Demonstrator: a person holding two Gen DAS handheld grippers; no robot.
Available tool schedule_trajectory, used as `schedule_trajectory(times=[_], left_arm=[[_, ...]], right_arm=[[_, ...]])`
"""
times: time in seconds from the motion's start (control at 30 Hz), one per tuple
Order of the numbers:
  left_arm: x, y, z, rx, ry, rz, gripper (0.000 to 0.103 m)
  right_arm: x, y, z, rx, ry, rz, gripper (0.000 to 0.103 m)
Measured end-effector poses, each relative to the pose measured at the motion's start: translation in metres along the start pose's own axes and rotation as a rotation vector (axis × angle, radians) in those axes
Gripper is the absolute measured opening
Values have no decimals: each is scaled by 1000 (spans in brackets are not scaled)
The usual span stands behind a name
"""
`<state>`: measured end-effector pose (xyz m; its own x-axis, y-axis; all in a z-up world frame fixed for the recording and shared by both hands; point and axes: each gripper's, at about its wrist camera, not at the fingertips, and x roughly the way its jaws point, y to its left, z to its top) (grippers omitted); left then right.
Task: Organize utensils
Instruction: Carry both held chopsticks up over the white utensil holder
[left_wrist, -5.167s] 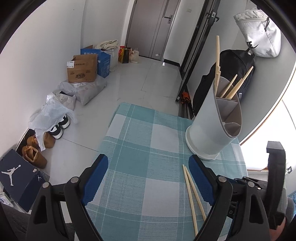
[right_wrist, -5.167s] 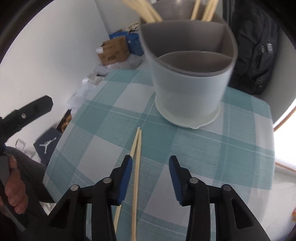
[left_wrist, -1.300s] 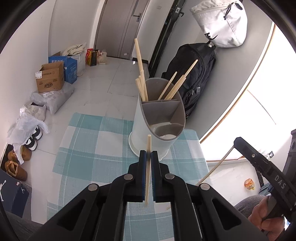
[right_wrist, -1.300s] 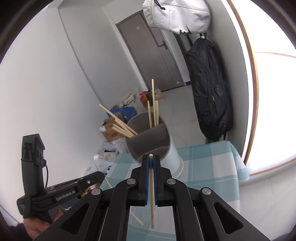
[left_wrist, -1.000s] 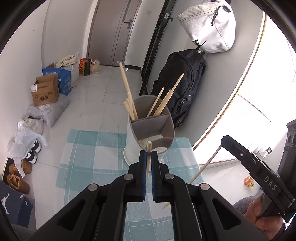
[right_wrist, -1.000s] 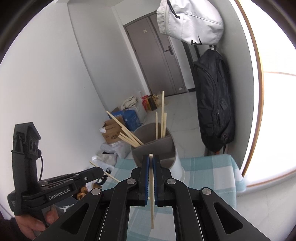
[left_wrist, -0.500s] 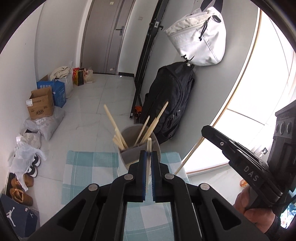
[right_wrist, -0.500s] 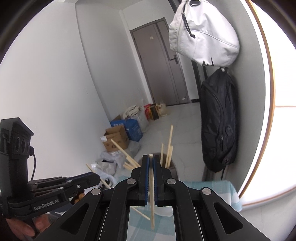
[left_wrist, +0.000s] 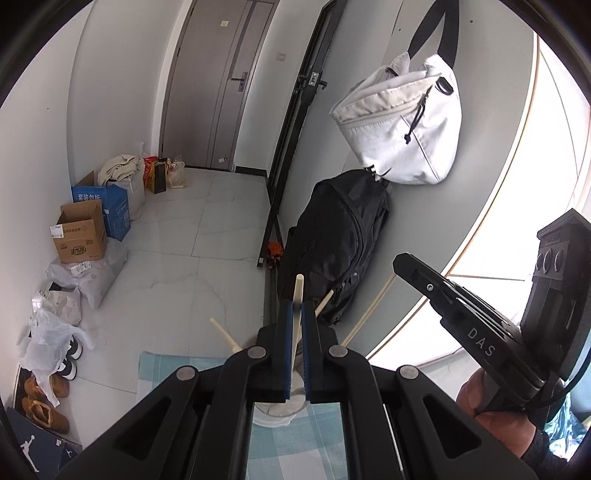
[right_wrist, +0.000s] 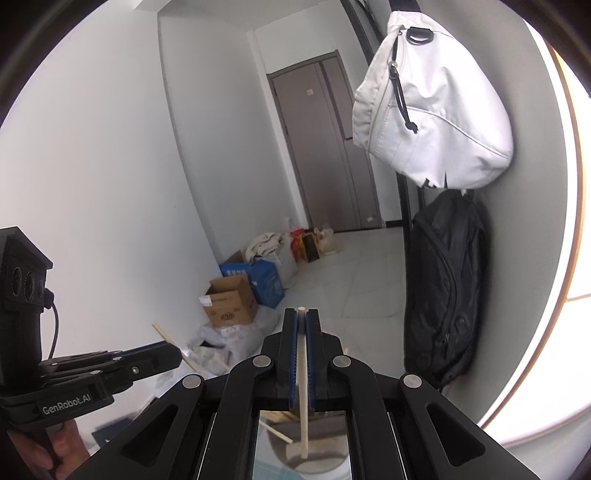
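My left gripper (left_wrist: 295, 306) is shut on a wooden chopstick (left_wrist: 296, 295) that points up between the pads. The grey utensil holder (left_wrist: 280, 408) stands below it on the checked cloth (left_wrist: 295, 443), mostly hidden by the gripper; other chopsticks (left_wrist: 225, 334) stick out of it. My right gripper (right_wrist: 301, 314) is shut on another chopstick (right_wrist: 303, 406), whose lower end hangs over the holder (right_wrist: 295, 458). The right gripper also shows in the left wrist view (left_wrist: 402, 260), with its chopstick (left_wrist: 369, 312) slanting down. The left gripper shows in the right wrist view (right_wrist: 177, 356).
A black backpack (left_wrist: 340, 243) leans on the wall behind the table, a white bag (left_wrist: 402, 125) hangs above it. Cardboard boxes (left_wrist: 79, 240), bags and shoes (left_wrist: 48, 402) lie on the floor to the left. A door (left_wrist: 221, 92) is at the far end.
Both grippers have risen with their chopsticks and tilted up. The holder has dropped to the bottom of both views and is now mostly hidden behind the gripper bodies.
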<state>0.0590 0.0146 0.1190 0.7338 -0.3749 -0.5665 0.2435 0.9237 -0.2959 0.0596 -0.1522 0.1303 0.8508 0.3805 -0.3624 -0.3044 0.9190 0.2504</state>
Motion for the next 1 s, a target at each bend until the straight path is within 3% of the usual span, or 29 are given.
schedule_trajectory(times=[0.33,1.0], left_arm=[[22,7,20,17,10,20,0],[73,27,0,19,150,15,0]], right_arm=[[45,-10,22,3,-3,2,4],[97,-22,-21,36,101,41,4]])
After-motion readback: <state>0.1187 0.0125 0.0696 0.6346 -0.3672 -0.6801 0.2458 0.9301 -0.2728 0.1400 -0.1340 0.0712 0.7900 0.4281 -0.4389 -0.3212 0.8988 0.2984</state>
